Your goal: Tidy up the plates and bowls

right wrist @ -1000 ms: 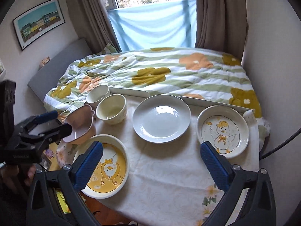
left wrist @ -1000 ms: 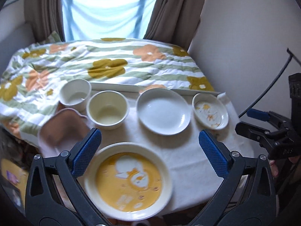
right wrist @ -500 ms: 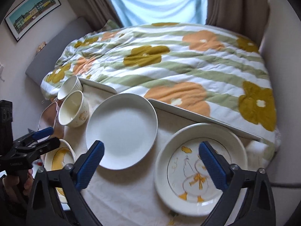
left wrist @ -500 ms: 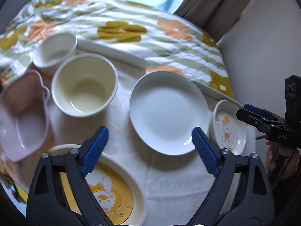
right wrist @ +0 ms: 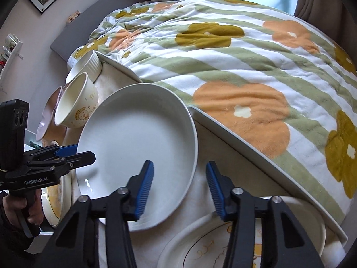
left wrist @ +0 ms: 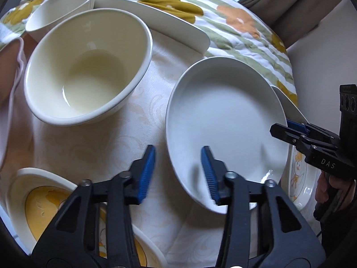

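A plain white plate (left wrist: 223, 122) (right wrist: 138, 138) lies in the middle of the cloth-covered table (left wrist: 133, 116). My left gripper (left wrist: 177, 174) straddles its left rim, jaws closing, pads clear of the rim on both sides. My right gripper (right wrist: 179, 189) straddles the opposite rim, also closing, with its pads not touching. Each gripper shows in the other's view: the right gripper (left wrist: 290, 129) at the plate's right edge, the left gripper (right wrist: 75, 154) at its left edge.
Left of the plate stand a cream bowl (left wrist: 84, 67), a white ribbed bowl (left wrist: 60, 6) and a pink bowl (left wrist: 9, 89). A yellow duck plate (left wrist: 40, 201) lies near left, a white duck plate (right wrist: 245, 245) right. A floral blanket (right wrist: 245, 67) lies behind.
Both grippers came down and forward onto the white plate from opposite sides. Their jaws narrowed from wide open to a small gap around its rim.
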The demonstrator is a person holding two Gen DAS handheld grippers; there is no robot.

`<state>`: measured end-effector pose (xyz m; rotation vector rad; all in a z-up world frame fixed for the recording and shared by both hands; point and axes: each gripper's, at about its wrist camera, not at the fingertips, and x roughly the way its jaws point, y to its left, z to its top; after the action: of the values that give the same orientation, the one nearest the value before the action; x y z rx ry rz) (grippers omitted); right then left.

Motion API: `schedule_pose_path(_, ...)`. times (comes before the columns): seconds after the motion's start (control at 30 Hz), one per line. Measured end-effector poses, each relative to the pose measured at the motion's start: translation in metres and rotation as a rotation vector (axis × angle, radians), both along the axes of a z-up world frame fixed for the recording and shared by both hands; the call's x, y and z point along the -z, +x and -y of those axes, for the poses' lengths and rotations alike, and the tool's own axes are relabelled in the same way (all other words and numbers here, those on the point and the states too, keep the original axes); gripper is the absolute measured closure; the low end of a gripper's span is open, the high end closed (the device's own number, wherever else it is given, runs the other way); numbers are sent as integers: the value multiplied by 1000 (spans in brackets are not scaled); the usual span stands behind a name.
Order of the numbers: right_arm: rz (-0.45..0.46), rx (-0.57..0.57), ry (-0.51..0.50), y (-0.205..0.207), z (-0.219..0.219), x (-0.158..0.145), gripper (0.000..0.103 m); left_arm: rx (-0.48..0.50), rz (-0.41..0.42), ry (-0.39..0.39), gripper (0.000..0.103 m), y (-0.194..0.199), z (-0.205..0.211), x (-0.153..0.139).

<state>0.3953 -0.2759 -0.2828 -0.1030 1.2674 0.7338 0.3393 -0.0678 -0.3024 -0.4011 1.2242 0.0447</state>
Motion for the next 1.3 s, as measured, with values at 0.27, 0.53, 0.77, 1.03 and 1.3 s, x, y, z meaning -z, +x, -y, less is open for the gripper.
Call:
schedule_pose_path(0.27, 3, -32, -8, -2, 3, 8, 87, 12, 5, 51, 83, 4, 8, 0)
schedule_pose_path(0.53, -6, -40, 4, -2, 4, 6, 87, 41, 19, 110, 83, 6, 17, -9)
schedule_pose_path(0.77, 23, 7, 46, -10, 10, -12, 87, 76, 70, 140, 83, 1, 20, -31)
schedule_pose_path(1.03, 105, 77, 64, -42, 14, -59, 87, 135, 159, 137, 83, -28, 13, -76)
schedule_pose_path(1.3, 189, 200, 61, -113, -3, -103, 87, 256, 251, 137, 83, -74, -10, -117)
